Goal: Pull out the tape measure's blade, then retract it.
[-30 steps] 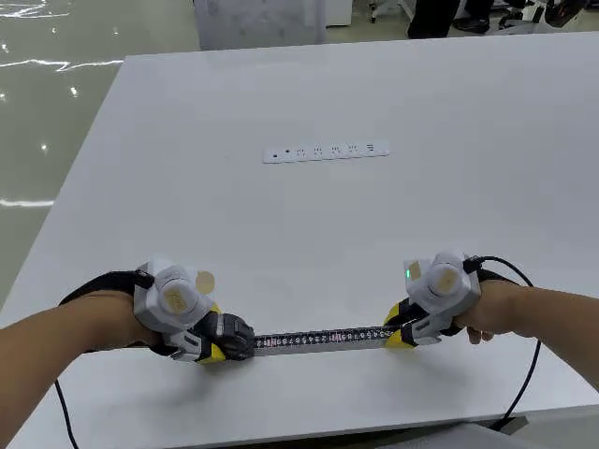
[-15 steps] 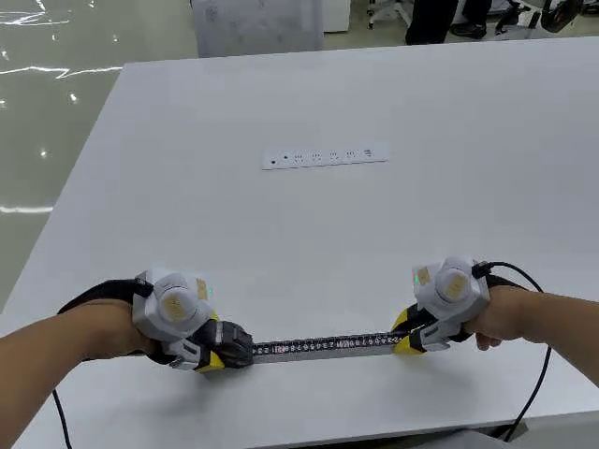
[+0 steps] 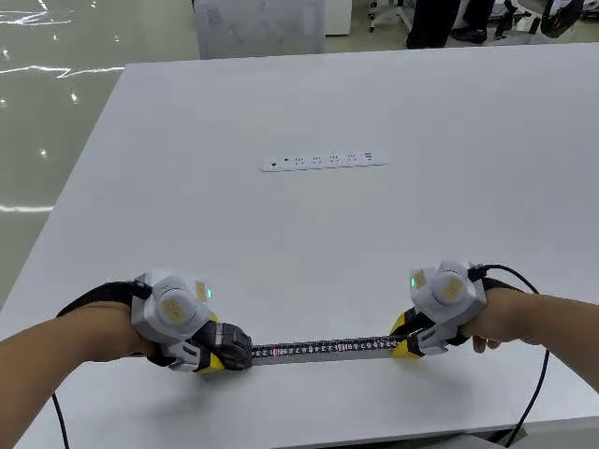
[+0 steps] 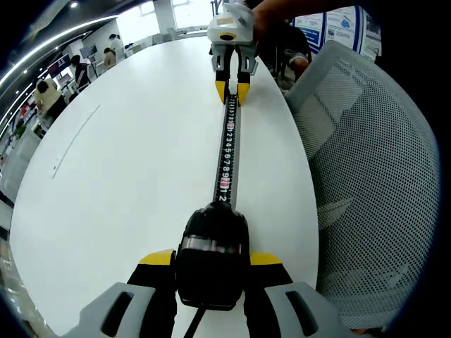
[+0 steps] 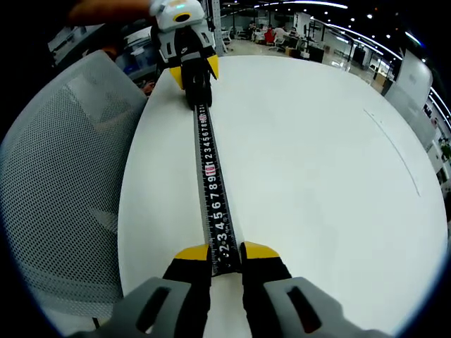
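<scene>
Jaws of the left gripper [image 4: 211,258] are clamped on the tape measure [image 3: 232,346], one yellow-tipped jaw on each flank of its black case [image 4: 211,239], and the case's mouth faces forward out of the jaws. From that mouth the blade [image 4: 227,151] runs straight ahead, low along the white surface [image 3: 328,243], to the right gripper [image 3: 401,339], whose jaws are closed on the blade's far end. Whether the strip touches the surface along its length I cannot tell.

In the right gripper view the blade's end lies pinched between the two yellow tips, and the strip leads forward from them to the case held at the other end (the printed numbers count upward from the right jaws, with a red mark partway along).

From the head view the two grippers sit well apart near the surface's close edge. The drawn-out blade spans the gap between them in a nearly straight line. A hand holds each gripper, with the forearms coming in from either side. A black cable [image 3: 529,374] loops from behind the right gripper and drops over the surface's edge.

Well ahead of both pairs of jaws, toward the middle of the surface, lies a white power strip [image 3: 325,159]. Off the surface's edge, beside the line of the blade, stands a grey mesh chair [image 4: 366,162].
</scene>
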